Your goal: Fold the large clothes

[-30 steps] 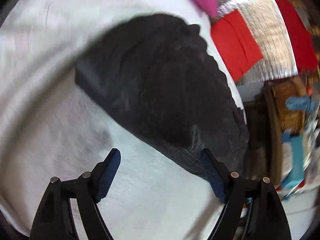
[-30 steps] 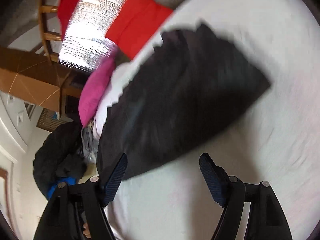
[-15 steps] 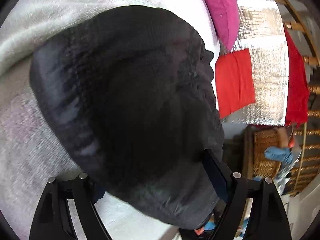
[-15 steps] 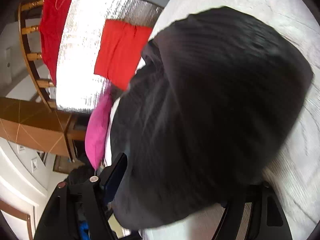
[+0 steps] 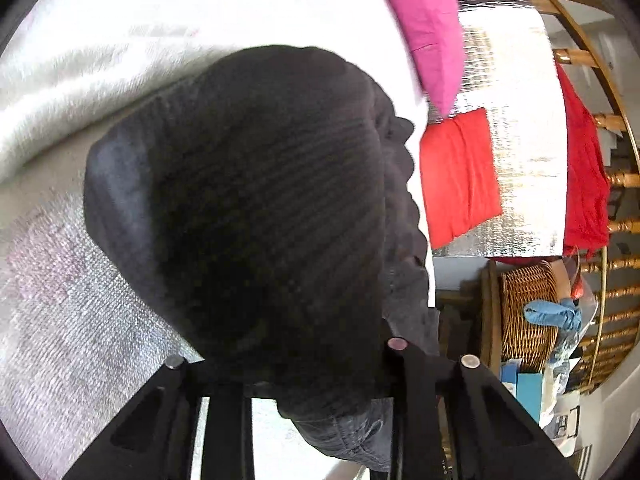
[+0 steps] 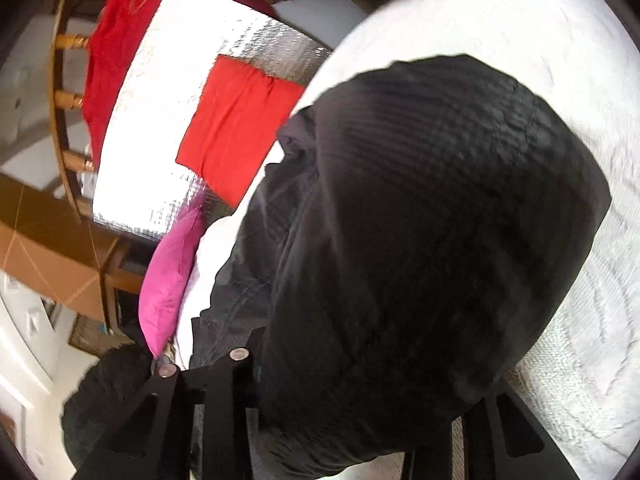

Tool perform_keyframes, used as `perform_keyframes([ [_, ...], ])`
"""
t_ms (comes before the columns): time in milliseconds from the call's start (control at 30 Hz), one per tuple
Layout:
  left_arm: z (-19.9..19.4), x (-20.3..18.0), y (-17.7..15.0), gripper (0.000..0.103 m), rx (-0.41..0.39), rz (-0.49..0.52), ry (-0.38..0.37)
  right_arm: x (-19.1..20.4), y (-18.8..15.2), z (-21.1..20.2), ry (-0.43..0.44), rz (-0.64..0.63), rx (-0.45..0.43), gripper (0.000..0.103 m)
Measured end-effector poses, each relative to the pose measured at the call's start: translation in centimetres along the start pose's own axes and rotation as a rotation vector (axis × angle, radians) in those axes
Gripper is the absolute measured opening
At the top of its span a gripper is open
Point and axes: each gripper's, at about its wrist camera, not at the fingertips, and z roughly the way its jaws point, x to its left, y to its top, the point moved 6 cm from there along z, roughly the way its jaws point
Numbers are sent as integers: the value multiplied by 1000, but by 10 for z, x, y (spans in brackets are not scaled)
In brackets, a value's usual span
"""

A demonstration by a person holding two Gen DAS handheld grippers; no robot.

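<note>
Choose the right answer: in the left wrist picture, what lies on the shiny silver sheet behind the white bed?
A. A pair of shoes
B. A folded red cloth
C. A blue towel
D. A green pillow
B: a folded red cloth lies flat on the silver sheet, next to the pink pillow; the blue cloth hangs over the wicker basket instead.

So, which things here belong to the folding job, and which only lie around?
For the job:
- black garment
- left gripper, closing on it
- right gripper, closing on it

Lying about:
- pink cushion
- red cloth
- wicker basket
</note>
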Motion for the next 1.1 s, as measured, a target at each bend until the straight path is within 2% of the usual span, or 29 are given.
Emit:
perform_keyframes([
  [200, -23, 0, -19, 25, 11, 39, 28, 6, -10, -28, -8, -53, 21, 36],
  [333, -45, 9, -41, 25, 37, 66, 49, -6, -27, -63, -22, -75, 54, 36],
  [533, -81, 42, -82, 26, 45, 83, 60, -31, -58, -114, -18, -58, 64, 36],
  [600, -83, 51, -92, 31, 50, 101, 83, -40, -69, -127, -21, -54, 72, 36],
  [667, -74, 56, -89, 50, 77, 72, 111, -50, -76, -131, -27, -42, 102, 37],
  [733, -75, 56, -86, 56, 112, 75, 142, -58, -76, -127, -11, -13, 145, 41],
  [767, -80, 56, -87, 59, 129, 91, 160, -57, -75, -124, -13, 9, 162, 55],
  [800, -88, 54, -88, 61, 138, 117, 185, -60, -75, -126, -25, 34, 187, 62],
  [900, -116, 45, -95, 63, 163, 242, 273, -58, -76, -139, -36, 21, 252, 63],
  [967, -136, 37, -98, 63, 177, 306, 285, -57, -79, -156, -80, -35, 311, 63],
  [1033, -154, 14, -86, 64, 118, 399, 302, -48, -79, -174, -121, -142, 365, 63],
  [1100, -160, -15, -66, 71, 31, 497, 326, -39, -70, -192, -144, -233, 365, 63],
])
